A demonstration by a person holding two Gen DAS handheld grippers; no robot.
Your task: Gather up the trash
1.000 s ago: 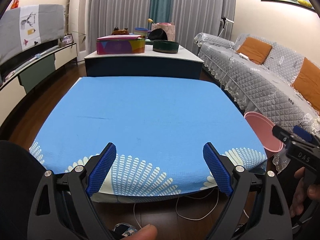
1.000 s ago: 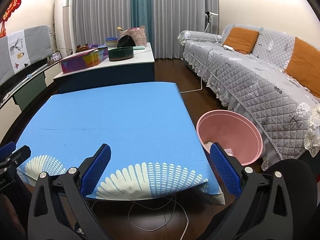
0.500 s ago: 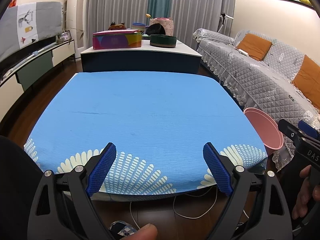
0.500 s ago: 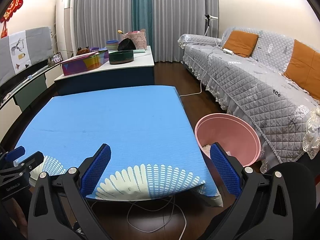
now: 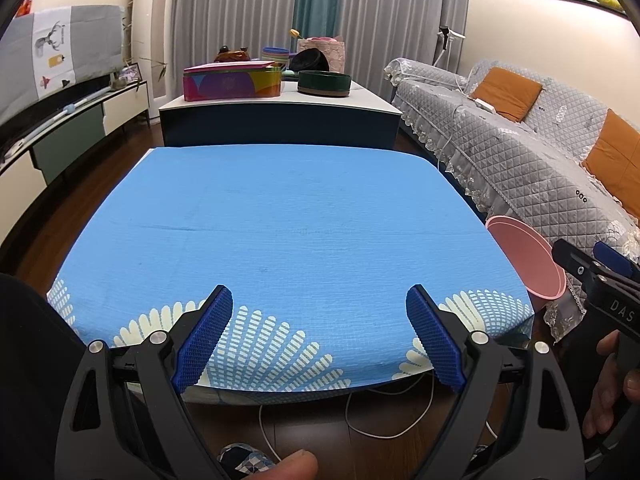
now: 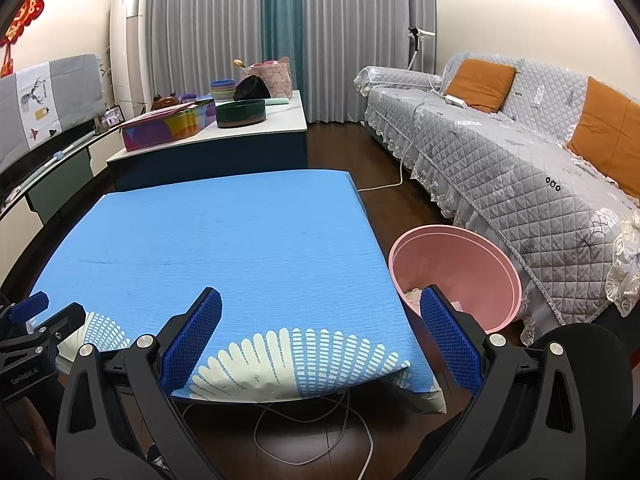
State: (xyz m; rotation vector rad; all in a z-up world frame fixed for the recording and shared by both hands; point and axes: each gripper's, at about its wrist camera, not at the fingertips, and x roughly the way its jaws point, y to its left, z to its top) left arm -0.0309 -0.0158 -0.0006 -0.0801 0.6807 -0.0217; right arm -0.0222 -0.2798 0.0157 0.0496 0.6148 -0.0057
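A pink bin [image 6: 456, 272] stands on the floor to the right of a table under a blue cloth [image 6: 224, 248], with pale crumpled trash [image 6: 414, 294] in its bottom. The bin also shows at the right in the left wrist view [image 5: 528, 260]. My left gripper [image 5: 318, 332] is open and empty, held at the near edge of the cloth [image 5: 288, 236]. My right gripper [image 6: 320, 330] is open and empty, at the cloth's near right corner beside the bin. No trash shows on the cloth.
A grey quilted sofa [image 6: 520, 168] with orange cushions runs along the right. A low white table [image 6: 224, 132] behind holds a colourful box [image 6: 168, 128], a dark round tray and bowls. White cables [image 6: 312, 432] lie on the wood floor under the near edge.
Both grippers have pulled back and risen slightly, so the table looks a little farther off. Both stay open and empty.
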